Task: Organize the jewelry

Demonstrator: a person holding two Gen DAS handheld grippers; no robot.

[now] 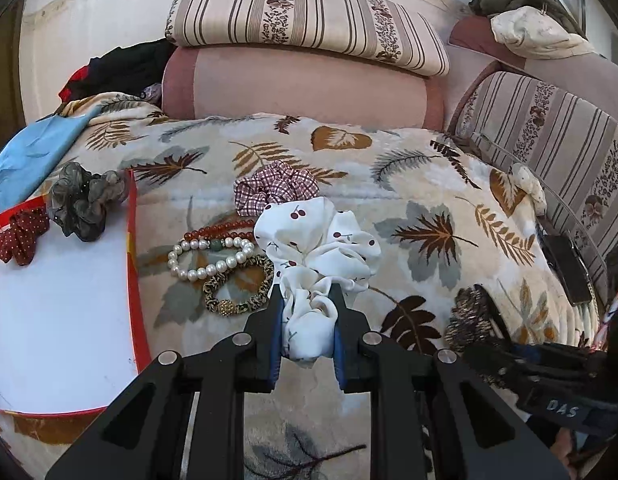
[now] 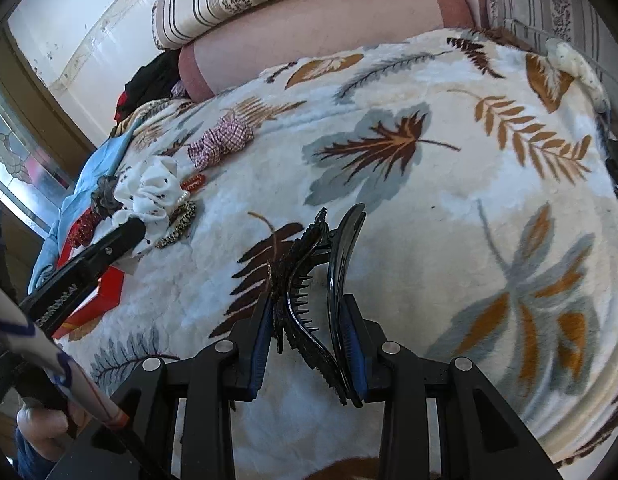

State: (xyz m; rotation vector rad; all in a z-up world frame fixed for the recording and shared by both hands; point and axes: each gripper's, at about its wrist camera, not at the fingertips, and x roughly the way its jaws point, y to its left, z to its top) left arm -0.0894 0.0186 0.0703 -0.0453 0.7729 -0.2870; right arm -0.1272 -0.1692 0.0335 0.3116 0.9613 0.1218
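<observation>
The left gripper (image 1: 307, 312) is reaching forward low over the blanket (image 1: 409, 184), its jaws pinching the near end of a white cherry-print scrunchie (image 1: 317, 236), which is bunching up between the blue pads and spreading out beyond them onto the blanket. The right gripper (image 2: 309, 332) is angling in from the right, its jaws clamping a black claw clip (image 2: 309, 280) edge-on, the clip's teeth showing between its two curved halves. In the left view that clip (image 1: 469, 312) is showing near the right, just above the blanket. Four scrunchies are lying in sight: the white one, a checked one (image 1: 275, 188) just beyond and touching it, a grey sheer one (image 1: 83, 200) sitting across the far edge of the red tray (image 1: 133, 248), and a red dotted one (image 1: 19, 236) inside the tray at its far left corner. Three bracelets are clustering left of the white scrunchie: a pearl one (image 1: 207, 256), a red bead one (image 1: 221, 228) beyond it, and a leopard-print one (image 1: 239, 286) nearest, overlapping the pearl one. One claw clip and one tray are appearing. Two striped cushions (image 1: 305, 20) and a pink bolster (image 1: 301, 84) are resting at the far side.
</observation>
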